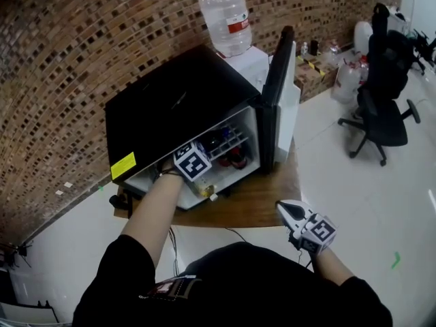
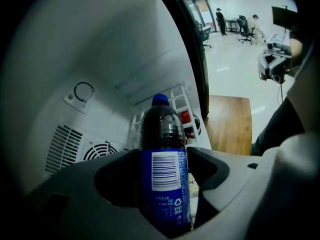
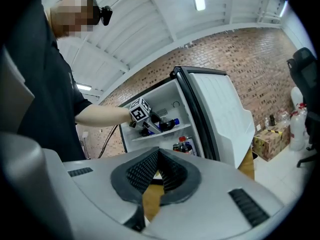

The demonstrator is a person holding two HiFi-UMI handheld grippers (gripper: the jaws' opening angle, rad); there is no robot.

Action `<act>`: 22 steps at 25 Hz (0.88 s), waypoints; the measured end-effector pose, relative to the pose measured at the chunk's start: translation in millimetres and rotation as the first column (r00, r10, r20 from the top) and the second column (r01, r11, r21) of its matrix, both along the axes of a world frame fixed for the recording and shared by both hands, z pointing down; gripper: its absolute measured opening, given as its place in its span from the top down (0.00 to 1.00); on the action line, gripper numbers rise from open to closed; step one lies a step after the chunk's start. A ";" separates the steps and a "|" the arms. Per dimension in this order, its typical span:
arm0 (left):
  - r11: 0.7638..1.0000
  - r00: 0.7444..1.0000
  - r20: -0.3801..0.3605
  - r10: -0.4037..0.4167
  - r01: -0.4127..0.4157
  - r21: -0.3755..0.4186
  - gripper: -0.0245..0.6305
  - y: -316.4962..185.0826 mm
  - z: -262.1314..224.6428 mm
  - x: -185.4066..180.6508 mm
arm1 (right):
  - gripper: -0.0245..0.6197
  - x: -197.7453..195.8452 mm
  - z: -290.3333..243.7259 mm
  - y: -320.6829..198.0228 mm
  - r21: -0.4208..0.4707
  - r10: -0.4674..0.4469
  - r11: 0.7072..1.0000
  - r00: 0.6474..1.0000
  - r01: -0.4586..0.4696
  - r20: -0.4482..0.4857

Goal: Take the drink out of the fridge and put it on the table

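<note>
No word or number legible anywhere. On soda bottle (image 2: 164, 134): blue label (image 2: 165, 194) with white barcode (image 2: 165, 170); recycling triangle (image 2: 177, 203) at 5 o'clock of barcode; fine print too small. On fridge (image 1: 177, 101): yellow sticker (image 1: 123, 165) at 8 o'clock, print unreadable. On water jug (image 1: 225, 5): red label (image 1: 238, 26), unreadable.

One fridge (image 1: 177, 101), one table (image 1: 255, 206), one water dispenser (image 1: 253, 65), two grippers (image 1: 199, 176) (image 1: 287, 210).

Right gripper (image 3: 159, 153) facing the open fridge (image 3: 172, 95).
I see its jaws closed together, with nothing between them. Beyond them the left gripper (image 3: 154, 124) reaches to a dark bottle (image 3: 169, 124) on the upper shelf; the door (image 3: 220, 114) stands open at right.
</note>
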State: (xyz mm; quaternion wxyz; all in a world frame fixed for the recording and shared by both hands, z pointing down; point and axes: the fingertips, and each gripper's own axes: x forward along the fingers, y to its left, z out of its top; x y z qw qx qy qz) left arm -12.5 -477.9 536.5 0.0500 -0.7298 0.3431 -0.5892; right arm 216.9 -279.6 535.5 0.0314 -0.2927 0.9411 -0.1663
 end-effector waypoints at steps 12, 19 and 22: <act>0.994 0.999 -0.037 0.037 -0.040 -0.099 0.54 3.8 3.1 3.4 | 0.97 -8.7 -2.4 8.9 -0.007 0.014 1.000 1.000 -0.014 0.001; 0.983 0.955 -0.241 0.173 -0.183 -0.017 0.54 35.3 -28.6 50.0 | 0.97 -12.0 -2.2 15.0 -0.023 0.028 0.999 1.000 -0.028 0.003; 0.974 0.908 -0.355 0.224 -0.220 0.052 0.54 52.0 -49.1 66.2 | 0.97 -17.9 -1.7 19.8 -0.032 0.022 0.999 1.000 -0.022 0.002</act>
